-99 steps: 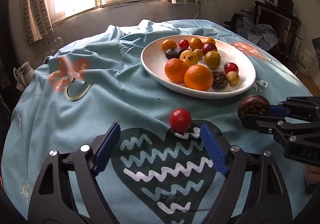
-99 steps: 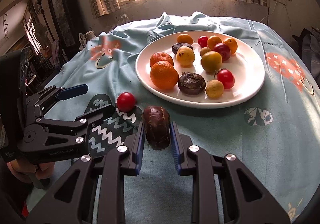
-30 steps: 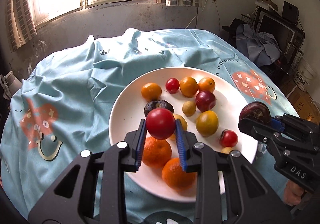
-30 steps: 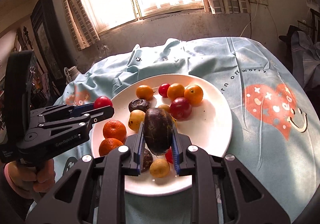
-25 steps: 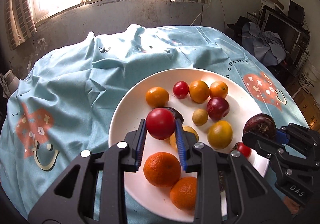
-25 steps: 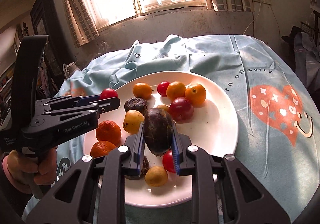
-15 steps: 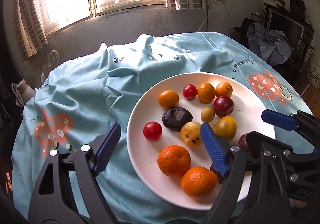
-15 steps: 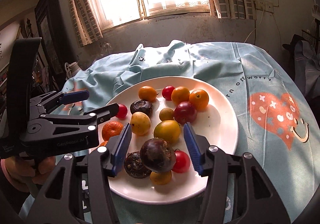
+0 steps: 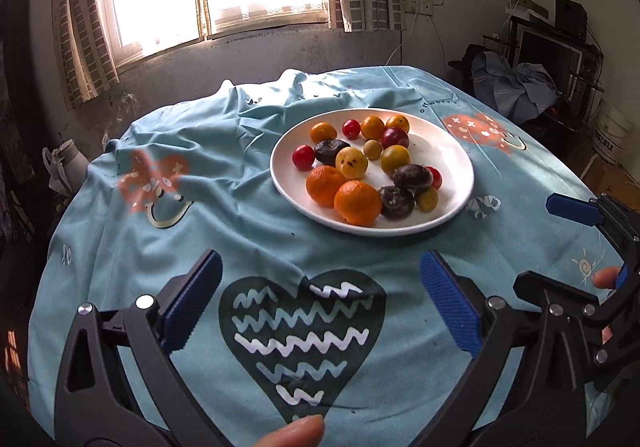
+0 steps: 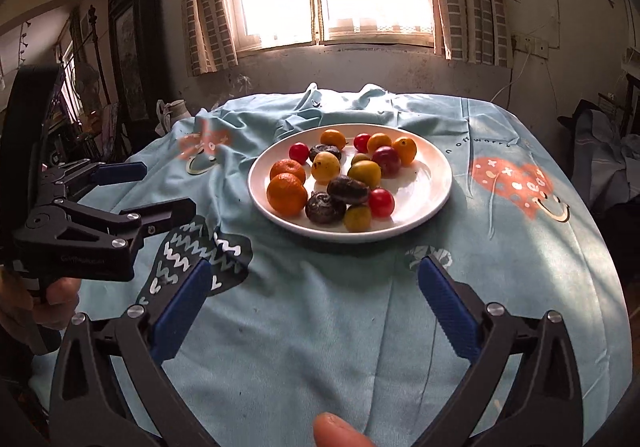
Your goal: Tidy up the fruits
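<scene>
A white plate [image 9: 456, 151] [image 10: 432, 163] on the light blue tablecloth holds several fruits: two oranges [image 9: 357, 202], red tomatoes [image 9: 303, 156], yellow plums and dark wrinkled fruits [image 9: 412, 176]. The red tomato [image 10: 298, 152] lies at the plate's left edge and the dark fruit [image 10: 347, 189] near its middle. My left gripper [image 9: 320, 307] is open and empty, well in front of the plate over the dark heart print. My right gripper [image 10: 316, 307] is open and empty, also short of the plate. Each gripper shows in the other's view, the right [image 9: 580, 247] and the left [image 10: 132, 191].
The round table is covered by a rumpled blue cloth [image 9: 192, 151] with heart prints. A window and curtains stand behind it. Clutter and a white bucket [image 9: 612, 135] stand at the right, a dark cabinet [image 10: 132, 59] and a white jug [image 10: 173, 112] at the left.
Both grippers let go of their fruits on the plate, the red tomato and the dark fruit, opened wide, and have pulled back toward the near edge of the table.
</scene>
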A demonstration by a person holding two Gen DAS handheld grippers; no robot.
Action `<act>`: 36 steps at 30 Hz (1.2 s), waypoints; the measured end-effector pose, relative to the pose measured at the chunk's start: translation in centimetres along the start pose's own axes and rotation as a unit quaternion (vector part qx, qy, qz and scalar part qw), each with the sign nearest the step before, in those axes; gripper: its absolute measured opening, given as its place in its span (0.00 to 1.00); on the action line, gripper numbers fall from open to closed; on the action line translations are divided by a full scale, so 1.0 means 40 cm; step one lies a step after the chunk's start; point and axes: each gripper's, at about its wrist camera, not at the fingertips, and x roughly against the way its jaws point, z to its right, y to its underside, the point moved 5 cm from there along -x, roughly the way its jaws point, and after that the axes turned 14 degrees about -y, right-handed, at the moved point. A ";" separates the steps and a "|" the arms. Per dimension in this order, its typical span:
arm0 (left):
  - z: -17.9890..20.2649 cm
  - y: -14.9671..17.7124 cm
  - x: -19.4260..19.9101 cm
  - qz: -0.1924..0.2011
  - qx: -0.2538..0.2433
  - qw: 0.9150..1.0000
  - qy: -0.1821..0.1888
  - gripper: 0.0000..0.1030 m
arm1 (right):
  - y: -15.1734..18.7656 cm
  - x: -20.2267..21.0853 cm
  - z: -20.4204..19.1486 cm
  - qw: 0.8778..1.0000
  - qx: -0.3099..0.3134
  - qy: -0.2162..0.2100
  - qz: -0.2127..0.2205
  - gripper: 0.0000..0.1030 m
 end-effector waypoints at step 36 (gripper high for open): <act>-0.077 0.131 0.029 0.006 0.023 0.998 -0.055 0.98 | 0.096 0.006 0.004 0.998 -0.004 0.052 -0.045 0.99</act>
